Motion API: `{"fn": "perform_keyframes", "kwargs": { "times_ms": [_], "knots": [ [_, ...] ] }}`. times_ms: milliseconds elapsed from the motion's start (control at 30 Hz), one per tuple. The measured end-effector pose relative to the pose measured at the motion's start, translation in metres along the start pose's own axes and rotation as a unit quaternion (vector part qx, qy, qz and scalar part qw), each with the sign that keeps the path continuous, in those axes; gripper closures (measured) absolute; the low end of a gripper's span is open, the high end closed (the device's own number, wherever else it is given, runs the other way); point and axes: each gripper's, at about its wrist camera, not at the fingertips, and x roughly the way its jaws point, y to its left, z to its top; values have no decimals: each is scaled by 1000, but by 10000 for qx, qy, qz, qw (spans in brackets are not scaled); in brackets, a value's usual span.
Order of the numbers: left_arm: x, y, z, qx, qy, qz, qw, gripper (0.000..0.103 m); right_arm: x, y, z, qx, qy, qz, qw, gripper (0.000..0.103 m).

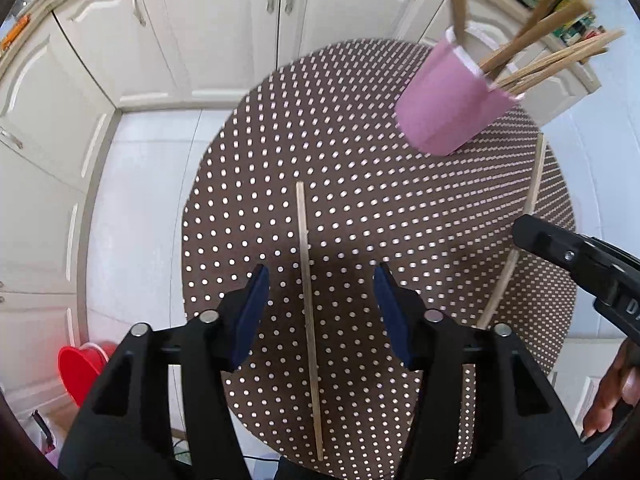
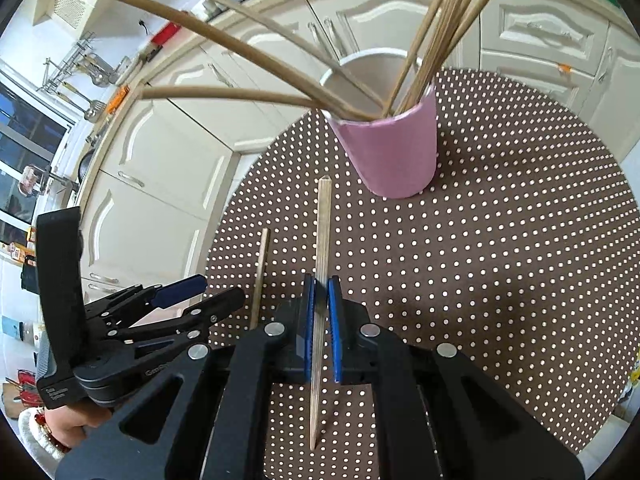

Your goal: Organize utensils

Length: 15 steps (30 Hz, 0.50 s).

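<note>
Our right gripper pinches one chopstick between pressed-together pads, ready for the pink cup just ahead, while our left gripper stands spread astride the second chopstick on the dotted mat, poised to close.

— How's the light?
— Bright and even, daylight-like. In the right wrist view a window sits at the far left edge.
— Shadows?
— Soft dark patches lie on the dotted tabletop under the left hand-held gripper.
— Any blur?
— The pink cup and the wooden sticks in it are smeared in the left wrist view; in the other they look sharper.
— Distortion?
— Strong fisheye: cabinet doors bow, and the corners go black.
</note>
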Motion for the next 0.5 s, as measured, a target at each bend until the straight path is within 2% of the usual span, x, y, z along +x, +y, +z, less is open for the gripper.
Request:
{"fn": "perform_keyframes", "kwargs": {
  "times_ms": [133, 267, 400, 500],
  "knots": [
    [26, 3, 6, -40, 300, 44, 9995, 67, 16, -6, 6, 64, 225, 48, 9997, 97],
    [49, 6, 10, -87, 555, 120, 9983, 69, 30, -9, 11, 89, 435, 94, 9990, 97],
    [53, 2, 17, 3, 519, 201, 9984, 71, 42, -9, 13, 81, 621, 131, 9979, 97],
    [55, -1, 20, 131, 532, 413, 9976, 82, 47, -3, 13, 58, 693, 160, 9974, 97]
  ]
}}
